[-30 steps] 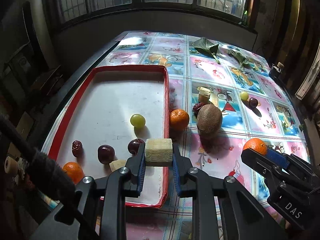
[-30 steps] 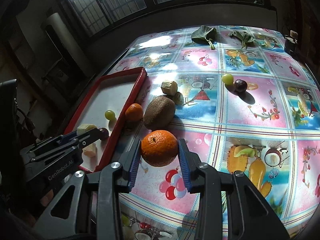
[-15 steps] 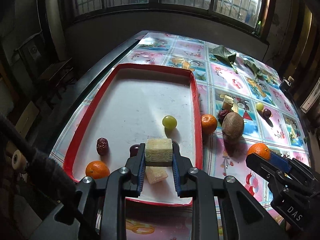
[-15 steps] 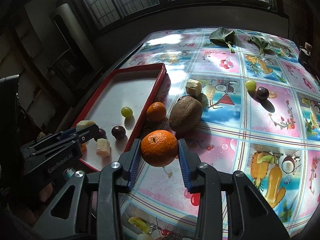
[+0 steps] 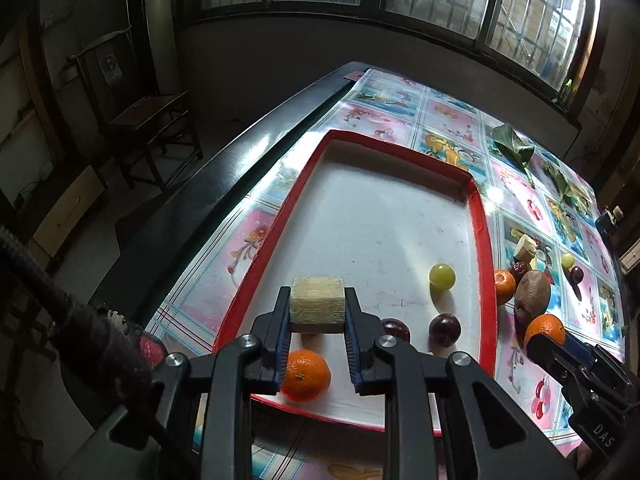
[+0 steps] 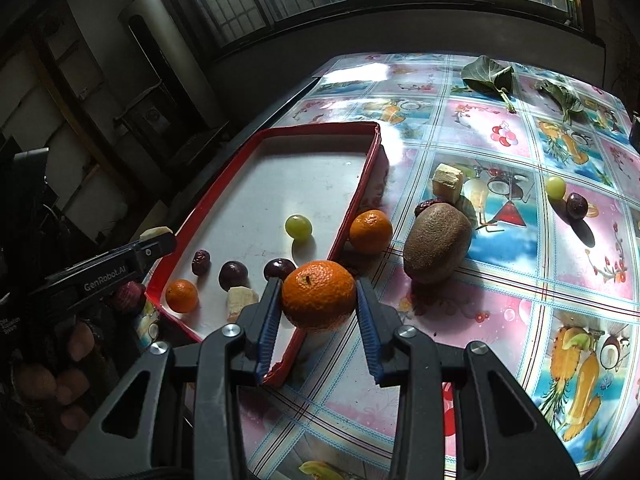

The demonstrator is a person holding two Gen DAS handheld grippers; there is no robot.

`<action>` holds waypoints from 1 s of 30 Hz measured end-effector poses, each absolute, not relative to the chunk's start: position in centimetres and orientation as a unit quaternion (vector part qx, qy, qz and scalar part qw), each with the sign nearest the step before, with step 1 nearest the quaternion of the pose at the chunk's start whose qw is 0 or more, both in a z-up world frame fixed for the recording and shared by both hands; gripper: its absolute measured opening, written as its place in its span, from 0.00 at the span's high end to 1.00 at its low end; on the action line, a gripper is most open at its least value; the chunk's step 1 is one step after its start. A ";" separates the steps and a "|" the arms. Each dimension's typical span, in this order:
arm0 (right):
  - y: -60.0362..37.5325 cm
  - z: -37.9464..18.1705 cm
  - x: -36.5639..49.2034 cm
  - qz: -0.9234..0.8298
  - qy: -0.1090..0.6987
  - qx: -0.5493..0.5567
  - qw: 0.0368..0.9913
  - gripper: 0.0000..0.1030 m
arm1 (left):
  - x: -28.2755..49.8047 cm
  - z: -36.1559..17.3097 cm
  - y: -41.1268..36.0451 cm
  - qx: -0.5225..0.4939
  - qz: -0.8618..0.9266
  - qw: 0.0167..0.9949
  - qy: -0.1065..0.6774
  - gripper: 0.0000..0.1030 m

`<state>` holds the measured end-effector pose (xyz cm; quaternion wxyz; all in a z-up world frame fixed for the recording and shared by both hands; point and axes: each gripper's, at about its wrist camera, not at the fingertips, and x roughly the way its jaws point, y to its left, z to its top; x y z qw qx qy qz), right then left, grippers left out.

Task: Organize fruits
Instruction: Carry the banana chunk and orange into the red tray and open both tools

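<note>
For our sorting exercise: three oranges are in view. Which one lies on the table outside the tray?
The orange against the red tray's outer wall, beside the kiwi. One orange lies inside the tray; another is held in the right gripper.

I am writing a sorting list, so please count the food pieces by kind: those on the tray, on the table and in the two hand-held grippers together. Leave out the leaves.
orange: 3
green grape: 2
dark round fruit: 3
red date: 2
kiwi: 1
pale cut block: 3
Total: 14
</note>
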<state>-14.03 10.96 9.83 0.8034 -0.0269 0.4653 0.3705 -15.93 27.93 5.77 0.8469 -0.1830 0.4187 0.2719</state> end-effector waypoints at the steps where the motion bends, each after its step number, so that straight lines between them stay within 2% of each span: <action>1: 11.4 9.8 -13.9 0.374 0.465 -0.026 0.802 0.62 | -15.9 5.7 28.3 -0.185 0.274 0.846 0.419 0.78; 16: 19.9 8.0 -8.9 0.395 0.466 -0.057 0.790 0.62 | -11.5 3.5 30.5 -0.184 0.267 0.833 0.449 0.78; 30: 22.1 5.2 -6.6 0.383 0.488 -0.079 0.780 0.62 | -10.2 0.4 31.0 -0.181 0.278 0.809 0.486 0.78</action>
